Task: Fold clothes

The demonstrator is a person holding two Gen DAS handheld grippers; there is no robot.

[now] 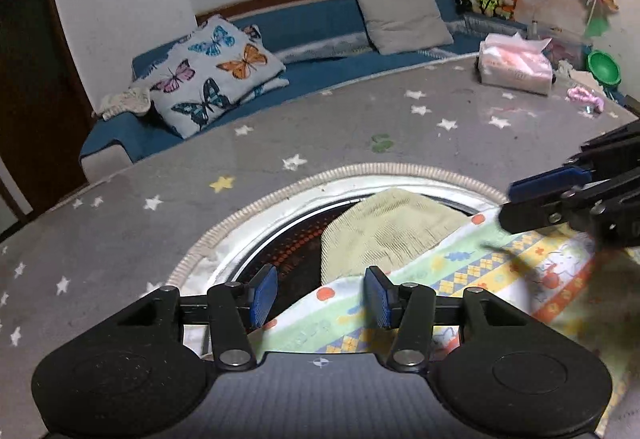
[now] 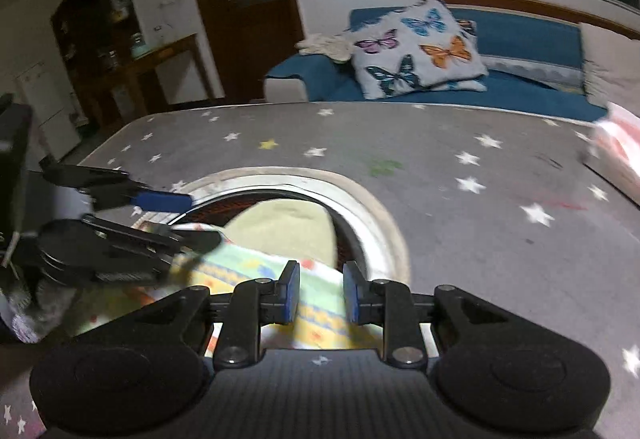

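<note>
Each claw is matte black plastic: the left claw (image 1: 320, 299) and right claw (image 2: 318, 295) share two round-lobed housings, angular linkage arms pinned with silver screws, and blue ribbed pads (image 1: 264, 295) on the fingertips. A ribbed grey plate with a small white crosshair mark sits between the lobes.
</note>
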